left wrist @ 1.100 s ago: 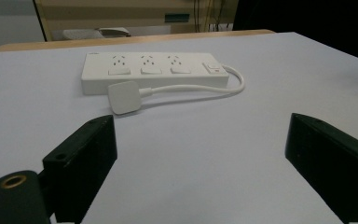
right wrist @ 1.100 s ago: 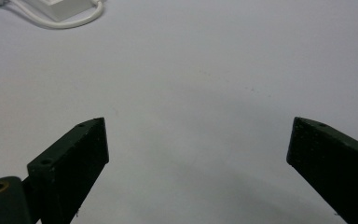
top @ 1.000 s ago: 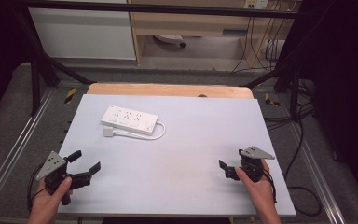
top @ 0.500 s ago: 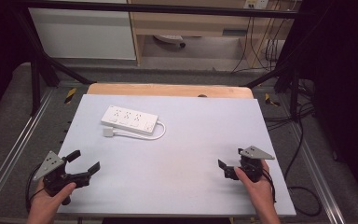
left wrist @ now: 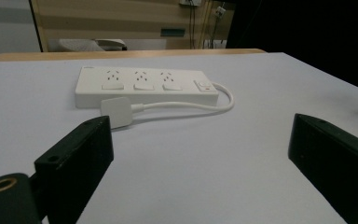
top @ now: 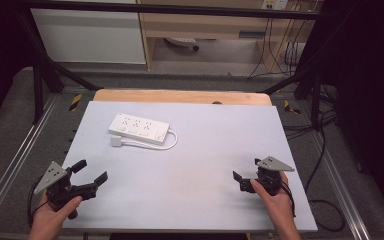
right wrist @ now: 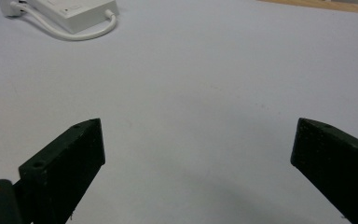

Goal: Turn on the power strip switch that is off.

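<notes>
**Both tongs wide, power strip untouched**

Little has moved since the earlier frames: both hands sit at the near corners as before, the left one a shade lower and nearer the edge.

Nearest, the left tongs (top: 91, 172) are held in the person's left hand (top: 50, 217) at the near left of the bench (top: 205, 150), their blocky matte black jaws spread wide and holding nothing. The right tongs (top: 246, 174), in the right hand (top: 275, 200) at the near right, are likewise spread wide and empty, a grey three-cornered plate on top.

Between them runs the smooth, pale grey bench top, flat and faintly scuffed.

Farther back, left of centre, lies a white plastic power strip (top: 138, 127), a long rectangular block with three outlets. Its glossy white cord (top: 167, 145) loops back to a flat square plug (top: 116, 141) just beside the strip. Beyond it a rounded wooden edge borders the far side.
</notes>
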### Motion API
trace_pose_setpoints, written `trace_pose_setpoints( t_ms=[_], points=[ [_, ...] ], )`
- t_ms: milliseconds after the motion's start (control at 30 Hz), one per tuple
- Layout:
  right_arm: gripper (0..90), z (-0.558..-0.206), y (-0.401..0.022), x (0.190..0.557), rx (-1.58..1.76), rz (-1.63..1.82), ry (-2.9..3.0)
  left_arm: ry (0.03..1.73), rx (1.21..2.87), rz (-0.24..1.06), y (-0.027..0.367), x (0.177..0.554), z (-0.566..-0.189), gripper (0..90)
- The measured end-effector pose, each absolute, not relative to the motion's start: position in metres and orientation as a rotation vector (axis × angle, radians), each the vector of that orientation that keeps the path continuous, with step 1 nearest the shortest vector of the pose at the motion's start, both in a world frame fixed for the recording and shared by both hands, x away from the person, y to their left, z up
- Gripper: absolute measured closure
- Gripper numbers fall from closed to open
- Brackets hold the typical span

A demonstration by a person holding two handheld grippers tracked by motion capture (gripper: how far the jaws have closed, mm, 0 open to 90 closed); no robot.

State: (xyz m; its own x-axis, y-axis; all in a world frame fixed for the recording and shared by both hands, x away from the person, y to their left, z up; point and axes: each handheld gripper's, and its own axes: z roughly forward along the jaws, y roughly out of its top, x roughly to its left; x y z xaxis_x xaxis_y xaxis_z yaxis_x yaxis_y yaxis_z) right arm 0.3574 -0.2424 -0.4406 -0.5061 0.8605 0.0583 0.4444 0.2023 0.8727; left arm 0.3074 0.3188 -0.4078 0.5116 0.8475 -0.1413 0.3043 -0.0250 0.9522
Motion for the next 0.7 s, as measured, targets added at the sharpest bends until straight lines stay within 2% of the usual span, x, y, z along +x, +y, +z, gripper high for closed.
trace_pose_setpoints(
  t_ms=[267,700],
  points=[
    [2.4,-0.438,-0.243,0.357,1.19,1.268,2.03,1.01,1.597,0.591,0.317,0.313,-0.4,6.8],
    [2.4,-0.437,-0.241,0.356,1.166,1.287,2.046,1.02,1.613,0.6,0.309,0.344,-0.386,7.4]
  ],
)
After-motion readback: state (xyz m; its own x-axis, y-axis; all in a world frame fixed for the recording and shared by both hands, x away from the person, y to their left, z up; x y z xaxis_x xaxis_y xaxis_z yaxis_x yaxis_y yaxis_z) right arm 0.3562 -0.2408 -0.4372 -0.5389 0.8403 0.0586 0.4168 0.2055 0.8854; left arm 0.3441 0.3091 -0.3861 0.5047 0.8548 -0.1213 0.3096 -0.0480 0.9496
